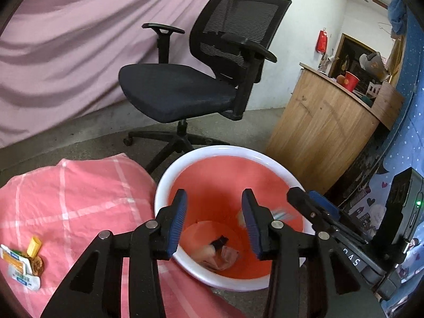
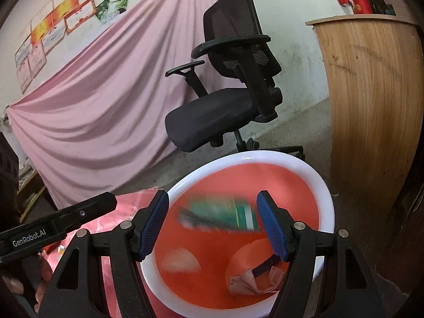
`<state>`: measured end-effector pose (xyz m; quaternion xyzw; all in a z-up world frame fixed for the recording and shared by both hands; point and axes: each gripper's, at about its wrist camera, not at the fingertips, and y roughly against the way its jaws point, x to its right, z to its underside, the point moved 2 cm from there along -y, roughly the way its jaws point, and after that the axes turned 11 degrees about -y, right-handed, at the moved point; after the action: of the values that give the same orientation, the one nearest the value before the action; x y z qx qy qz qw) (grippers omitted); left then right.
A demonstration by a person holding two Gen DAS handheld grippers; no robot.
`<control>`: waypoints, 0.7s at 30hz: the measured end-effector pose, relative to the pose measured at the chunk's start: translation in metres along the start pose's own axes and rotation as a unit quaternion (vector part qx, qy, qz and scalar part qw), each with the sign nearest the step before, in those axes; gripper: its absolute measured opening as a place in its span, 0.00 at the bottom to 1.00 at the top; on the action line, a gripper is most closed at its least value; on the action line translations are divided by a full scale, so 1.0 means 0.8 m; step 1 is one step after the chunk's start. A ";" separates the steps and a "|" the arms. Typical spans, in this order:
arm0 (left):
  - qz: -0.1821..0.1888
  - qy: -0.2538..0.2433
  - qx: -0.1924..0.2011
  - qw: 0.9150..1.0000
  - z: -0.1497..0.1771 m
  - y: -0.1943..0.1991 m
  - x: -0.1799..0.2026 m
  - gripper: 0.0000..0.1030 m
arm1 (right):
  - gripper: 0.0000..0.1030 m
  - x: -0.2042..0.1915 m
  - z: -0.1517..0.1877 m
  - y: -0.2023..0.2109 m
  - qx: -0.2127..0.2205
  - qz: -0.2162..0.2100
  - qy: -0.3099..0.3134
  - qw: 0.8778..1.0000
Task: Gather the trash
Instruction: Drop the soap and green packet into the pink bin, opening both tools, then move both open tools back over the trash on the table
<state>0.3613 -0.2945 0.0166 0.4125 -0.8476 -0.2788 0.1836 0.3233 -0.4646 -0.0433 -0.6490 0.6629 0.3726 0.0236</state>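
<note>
A red bin with a white rim [image 1: 212, 149] [image 2: 265, 156] stands on the floor beside a surface under a pink checked cloth [image 1: 79, 198]. Crumpled wrappers [image 1: 220, 257] [image 2: 251, 278] lie at its bottom. My left gripper [image 1: 214, 220] is open and empty over the bin. My right gripper [image 2: 213, 221] is open over the bin too; a blurred green and white wrapper [image 2: 225, 213] is in the air between its fingers, and a blurred pale piece [image 2: 180, 262] is lower down. More trash, yellow and white packets [image 1: 21, 265], lies on the cloth at left.
A black office chair [image 1: 201, 79] [image 2: 228, 100] stands behind the bin. A wooden cabinet [image 1: 326, 127] [image 2: 376, 106] is to the right. A pink sheet [image 1: 66, 53] [image 2: 100, 106] hangs at the back.
</note>
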 end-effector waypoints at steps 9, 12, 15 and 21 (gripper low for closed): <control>-0.061 0.021 0.051 0.997 0.023 0.052 -0.039 0.49 | 0.81 -0.038 0.001 0.019 0.044 -0.025 0.033 0.998; -0.097 0.029 0.076 0.992 0.032 0.082 -0.058 0.54 | 0.86 -0.061 0.005 0.027 0.064 -0.045 0.051 0.996; -0.138 0.039 0.105 0.984 0.043 0.112 -0.075 0.75 | 1.00 -0.088 0.010 0.036 0.091 -0.062 0.067 0.992; -0.228 0.054 0.180 0.955 0.078 0.181 -0.107 0.99 | 1.00 -0.146 0.028 0.049 0.135 -0.107 0.120 0.978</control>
<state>0.2913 -0.1328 0.0514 0.6352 -0.7561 -0.1338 0.0834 0.2971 -0.3590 0.0194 -0.7468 0.6319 0.1947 0.0710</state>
